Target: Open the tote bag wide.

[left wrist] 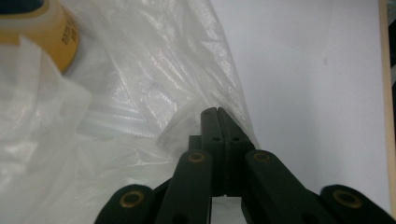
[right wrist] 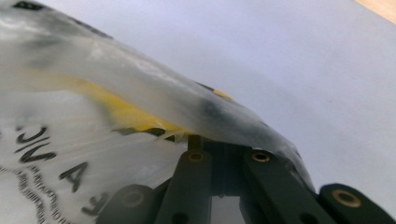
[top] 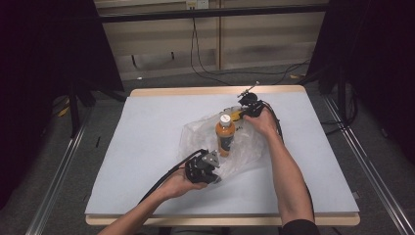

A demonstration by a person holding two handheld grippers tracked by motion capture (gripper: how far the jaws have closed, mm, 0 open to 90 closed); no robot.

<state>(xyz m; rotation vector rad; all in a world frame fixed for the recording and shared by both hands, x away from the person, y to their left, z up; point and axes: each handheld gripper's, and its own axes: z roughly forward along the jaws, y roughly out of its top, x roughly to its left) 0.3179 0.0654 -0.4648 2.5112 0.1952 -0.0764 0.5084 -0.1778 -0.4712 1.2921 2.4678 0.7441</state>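
High view: bottle (top: 225,139) upright in bag (top: 195,134) | gripper views: left tool (left wrist: 215,112), right tool (right wrist: 205,140) clamped on bag film

My left tool (top: 208,169) sits low and near me, jaws pressed together. My right arm stretches forward, its tool (top: 243,108) likewise clamped, wrist bent inward.

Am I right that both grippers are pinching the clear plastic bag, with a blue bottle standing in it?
Not quite. The bottle is orange, as the high view shows. The rest holds: the left gripper and right gripper both pinch the clear plastic bag.
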